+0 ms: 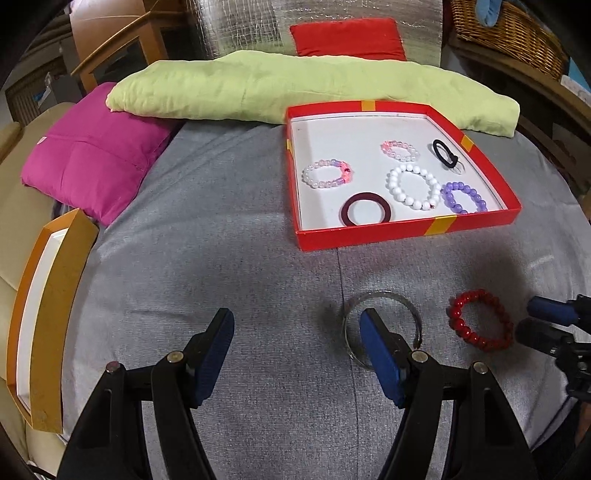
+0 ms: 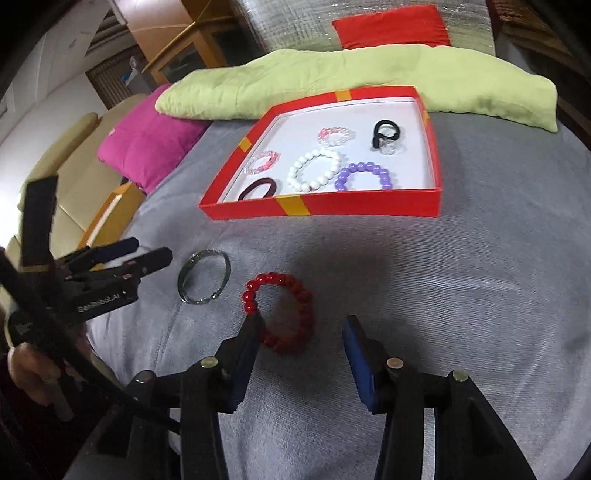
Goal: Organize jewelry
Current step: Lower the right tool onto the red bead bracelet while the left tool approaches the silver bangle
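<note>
A red bead bracelet (image 2: 273, 277) lies on the grey bedspread, partly between the fingers of my right gripper (image 2: 301, 320), which is open; the left finger covers its near-left beads. Just left of it lies a silver bangle (image 2: 207, 253). In the left wrist view my left gripper (image 1: 295, 317) is open and low over the spread, and its right fingertip sits over the middle of the silver bangle (image 1: 384, 293). The red bead bracelet (image 1: 456, 314) lies to the right, with the right gripper (image 1: 532, 321) beside it. A red box (image 1: 369, 236) beyond holds several bracelets and hair ties.
An orange box (image 1: 48, 314) stands on edge at the left of the spread. A magenta pillow (image 1: 92, 158), a long green cushion (image 1: 295, 85) and a red cushion (image 1: 347, 37) lie behind the red box. A wicker basket (image 1: 509, 29) is at the far right.
</note>
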Available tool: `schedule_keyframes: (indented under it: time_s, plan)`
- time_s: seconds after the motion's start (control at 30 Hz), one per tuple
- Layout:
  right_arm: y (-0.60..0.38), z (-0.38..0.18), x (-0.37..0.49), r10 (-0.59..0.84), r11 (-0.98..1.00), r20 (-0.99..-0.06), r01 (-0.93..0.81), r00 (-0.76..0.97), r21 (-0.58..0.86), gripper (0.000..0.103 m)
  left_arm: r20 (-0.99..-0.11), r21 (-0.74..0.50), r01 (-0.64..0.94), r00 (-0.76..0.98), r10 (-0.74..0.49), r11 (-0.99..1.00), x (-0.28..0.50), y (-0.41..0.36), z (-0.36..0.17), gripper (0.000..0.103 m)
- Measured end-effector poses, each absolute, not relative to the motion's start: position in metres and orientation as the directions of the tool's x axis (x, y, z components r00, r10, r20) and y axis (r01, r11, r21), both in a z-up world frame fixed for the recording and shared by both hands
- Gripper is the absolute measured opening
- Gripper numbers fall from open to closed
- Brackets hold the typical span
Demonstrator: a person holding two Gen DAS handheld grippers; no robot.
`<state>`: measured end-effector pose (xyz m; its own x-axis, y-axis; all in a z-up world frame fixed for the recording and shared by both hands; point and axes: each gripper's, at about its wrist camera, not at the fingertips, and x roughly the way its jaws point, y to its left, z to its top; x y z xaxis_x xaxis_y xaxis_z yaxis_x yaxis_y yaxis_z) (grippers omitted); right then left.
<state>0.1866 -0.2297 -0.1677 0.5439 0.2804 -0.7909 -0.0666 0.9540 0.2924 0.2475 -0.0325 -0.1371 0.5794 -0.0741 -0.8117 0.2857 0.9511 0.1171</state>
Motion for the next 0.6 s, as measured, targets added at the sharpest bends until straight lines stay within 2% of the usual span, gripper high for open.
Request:
schedule_keyframes:
  time_s: [0.03,0.07,0.17,0.23,0.33,0.6]
  plan:
    - [-0.226,-0.17,0.188,0.27,0.958,-0.796,-0.07,0.541,0.277,0.037,-0.813,0.119,0.29,0.578,-0.074,0.95,0.247,-0.033,-0.137,0.071]
    - [-0.223,-0.172,0.189,0.265,0.961,-0.802,-0.077,0.535,0.267,0.034,-0.814,0.12,0.294,0.576,-0.076,0.948,0.246,-0.033,-0.137,0.071]
    - [-0.216,-0.178,0.193,0.236,0.97,-0.818,-0.075,0.525,0.232,0.03,-0.817,0.118,0.305,0.57,-0.082,0.945,0.246,-0.032,-0.139,0.071]
    - [-0.212,-0.182,0.195,0.211,0.977,-0.828,-0.08,0.52,0.198,0.016,-0.823,0.113,0.313,0.562,-0.088,0.943,0.245,-0.032,-0.14,0.071]
    - [-0.211,-0.182,0.194,0.184,0.983,-0.828,-0.087,0.529,0.163,0.01,-0.828,0.111,0.324,0.553,-0.094,0.939,0.244,-0.034,-0.142,0.071]
    - [-0.231,-0.177,0.19,0.169,0.984,-0.817,-0.05,0.551,0.17,0.01,-0.842,0.072,0.387,0.518,-0.152,0.919,0.241,-0.048,-0.144,0.071]
